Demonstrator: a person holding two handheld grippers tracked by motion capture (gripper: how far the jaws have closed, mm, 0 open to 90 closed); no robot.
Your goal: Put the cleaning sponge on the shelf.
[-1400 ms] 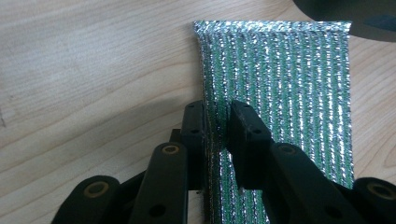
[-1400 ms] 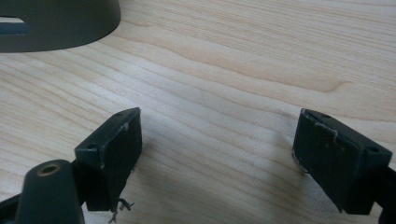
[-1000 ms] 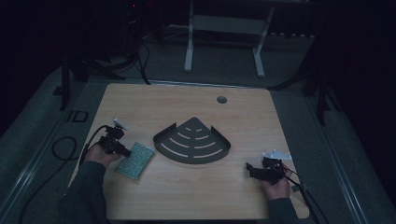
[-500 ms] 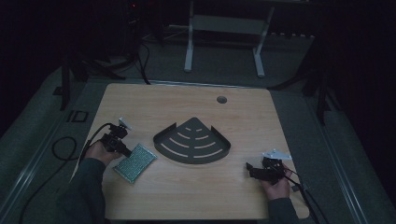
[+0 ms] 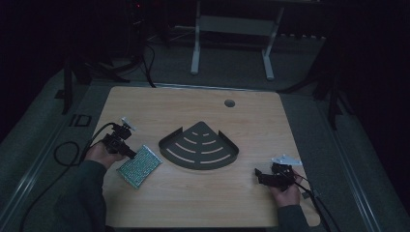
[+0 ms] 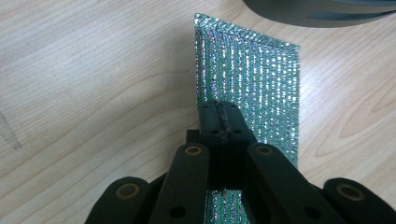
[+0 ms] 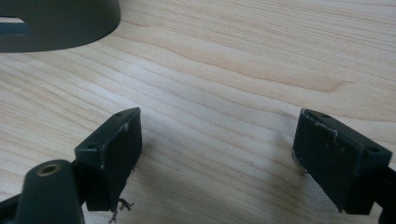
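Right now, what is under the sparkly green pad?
Bare wooden table shows around the sparkly green pad, which the left gripper pinches by one edge. The patch straight below the pad is covered, so I cannot see it.

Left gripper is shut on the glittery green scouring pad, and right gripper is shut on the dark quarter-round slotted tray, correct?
Half right. The left gripper is shut on the glittery green scouring pad. The right gripper is open over bare wooden table, apart from the dark quarter-round slotted tray; the right gripper view shows it.

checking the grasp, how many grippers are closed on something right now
1: the left gripper is shut on the green sparkly sponge, left of the dark corner tray. The right gripper is open above bare table.
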